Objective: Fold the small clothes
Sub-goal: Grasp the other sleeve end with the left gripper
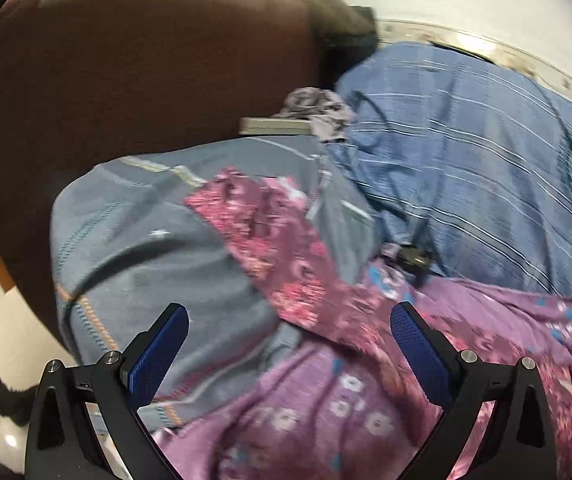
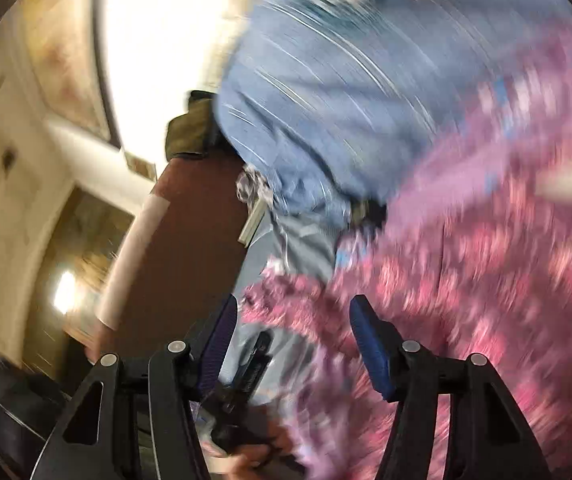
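A purple and pink floral garment lies crumpled on a blue-grey striped cloth on the bed. My left gripper is open just above the garment, its blue pads apart with nothing between them. In the blurred right wrist view the same floral garment fills the right side. My right gripper is open over its edge and holds nothing. The other gripper shows dimly below it.
A blue striped bedsheet covers the bed behind. A brown cushion or headboard rises at the left. A small grey crumpled cloth and a flat book-like object lie near it. A black cable with a plug crosses the sheet.
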Tool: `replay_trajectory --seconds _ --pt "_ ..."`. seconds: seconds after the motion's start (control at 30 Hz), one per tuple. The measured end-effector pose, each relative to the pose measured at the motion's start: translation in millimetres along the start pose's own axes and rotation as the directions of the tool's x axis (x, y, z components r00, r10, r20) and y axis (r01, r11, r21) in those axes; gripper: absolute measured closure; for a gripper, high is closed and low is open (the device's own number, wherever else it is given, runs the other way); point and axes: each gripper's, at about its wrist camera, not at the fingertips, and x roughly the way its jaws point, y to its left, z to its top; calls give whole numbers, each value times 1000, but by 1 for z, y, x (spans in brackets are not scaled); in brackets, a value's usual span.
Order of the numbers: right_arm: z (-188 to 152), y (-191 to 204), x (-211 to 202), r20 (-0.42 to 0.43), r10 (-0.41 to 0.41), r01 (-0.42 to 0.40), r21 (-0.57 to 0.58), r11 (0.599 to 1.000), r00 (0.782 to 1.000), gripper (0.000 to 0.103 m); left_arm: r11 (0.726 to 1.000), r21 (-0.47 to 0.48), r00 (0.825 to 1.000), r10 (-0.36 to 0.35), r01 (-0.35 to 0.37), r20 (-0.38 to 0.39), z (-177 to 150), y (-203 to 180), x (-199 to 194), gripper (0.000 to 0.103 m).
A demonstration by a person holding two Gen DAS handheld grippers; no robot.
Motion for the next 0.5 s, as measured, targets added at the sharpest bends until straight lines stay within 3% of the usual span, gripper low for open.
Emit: replay_trajectory --seconds 0.1,0.2,0.33,0.43,0.5 --pt "-31 -36 14 -90 -150 152 17 988 985 48 998 -53 999 28 -29 -19 5 20 9 1" --pt "-63 -71 28 -161 -214 222 33 974 963 59 992 -113 998 42 -47 -50 11 43 22 1" --pt "-80 -95 43 -180 -239 245 14 969 954 66 978 -206 997 28 -42 -70 18 70 39 2" --pt "-81 -98 61 -242 -301 307 -15 952 922 74 972 -233 998 2 -17 -62 26 76 52 2" --pt "-78 -87 64 -239 -332 324 -70 943 913 70 966 -256 997 -37 20 -61 34 76 62 2"
